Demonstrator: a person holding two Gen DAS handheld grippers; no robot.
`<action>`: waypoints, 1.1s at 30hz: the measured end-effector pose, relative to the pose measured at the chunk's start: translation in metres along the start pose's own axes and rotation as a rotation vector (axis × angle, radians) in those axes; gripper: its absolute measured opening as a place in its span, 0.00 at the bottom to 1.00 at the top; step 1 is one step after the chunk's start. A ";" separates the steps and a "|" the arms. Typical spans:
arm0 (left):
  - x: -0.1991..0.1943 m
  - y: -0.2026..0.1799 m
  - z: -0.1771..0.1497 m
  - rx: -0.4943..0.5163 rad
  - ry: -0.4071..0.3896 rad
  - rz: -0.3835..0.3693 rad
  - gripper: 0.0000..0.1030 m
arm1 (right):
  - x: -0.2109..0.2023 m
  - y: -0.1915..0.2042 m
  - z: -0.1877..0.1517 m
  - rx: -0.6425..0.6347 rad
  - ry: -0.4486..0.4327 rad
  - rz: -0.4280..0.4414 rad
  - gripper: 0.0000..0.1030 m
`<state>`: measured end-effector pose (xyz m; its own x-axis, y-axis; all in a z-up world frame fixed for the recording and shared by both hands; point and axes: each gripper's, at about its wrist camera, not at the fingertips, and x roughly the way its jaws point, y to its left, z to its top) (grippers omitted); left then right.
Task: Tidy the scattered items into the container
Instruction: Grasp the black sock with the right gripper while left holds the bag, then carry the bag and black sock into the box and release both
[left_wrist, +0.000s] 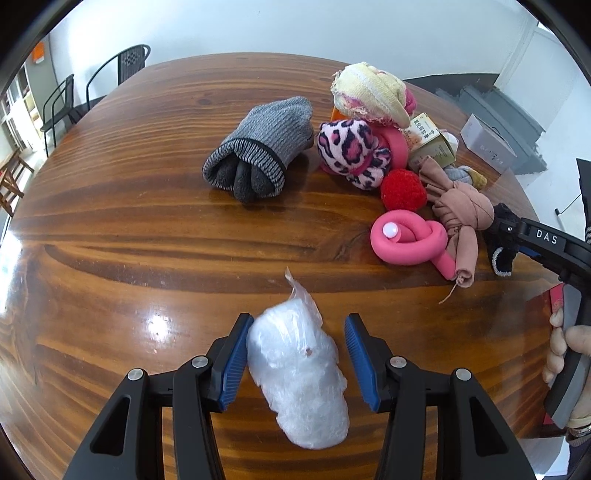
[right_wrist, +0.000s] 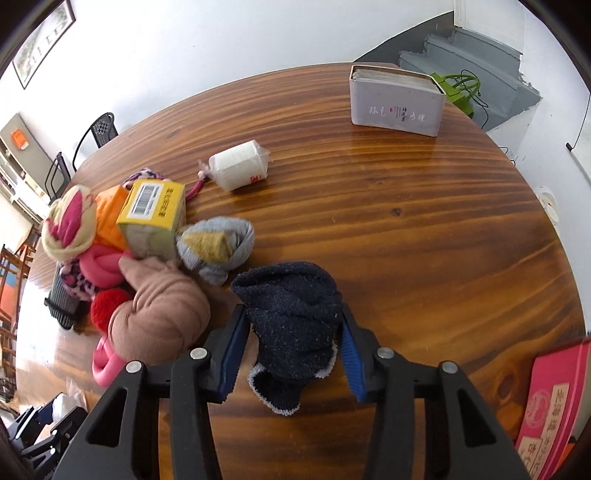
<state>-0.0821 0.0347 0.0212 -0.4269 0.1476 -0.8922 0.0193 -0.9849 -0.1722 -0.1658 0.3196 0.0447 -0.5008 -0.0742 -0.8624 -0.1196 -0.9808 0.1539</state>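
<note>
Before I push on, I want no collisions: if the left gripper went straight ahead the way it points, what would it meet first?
The clear plastic bag already lies between the left gripper fingers. Beyond it comes bare table, then probably the grey knit glove, though depth is unclear.

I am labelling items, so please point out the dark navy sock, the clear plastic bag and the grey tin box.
dark navy sock (right_wrist: 295, 317), right wrist view, middle of knit body.
clear plastic bag (left_wrist: 295, 369), left wrist view, centre of bundle.
grey tin box (right_wrist: 397, 110), right wrist view, front wall.

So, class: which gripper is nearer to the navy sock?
Right. The right gripper has its fingers on either side of the navy sock; the left gripper sits farther off, straddling the clear plastic bag.
</note>
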 end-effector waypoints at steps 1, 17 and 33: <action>-0.001 0.001 -0.002 -0.006 0.005 -0.006 0.52 | -0.002 -0.001 -0.004 0.001 0.001 0.004 0.49; -0.010 0.004 -0.018 0.005 -0.001 -0.017 0.36 | -0.031 -0.003 -0.061 0.003 0.024 0.025 0.49; -0.046 -0.062 -0.029 0.099 -0.074 0.002 0.36 | -0.106 -0.021 -0.090 0.020 -0.060 0.089 0.49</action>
<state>-0.0378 0.0916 0.0608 -0.4929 0.1419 -0.8584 -0.0678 -0.9899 -0.1247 -0.0330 0.3316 0.0897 -0.5608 -0.1494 -0.8144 -0.0892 -0.9670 0.2388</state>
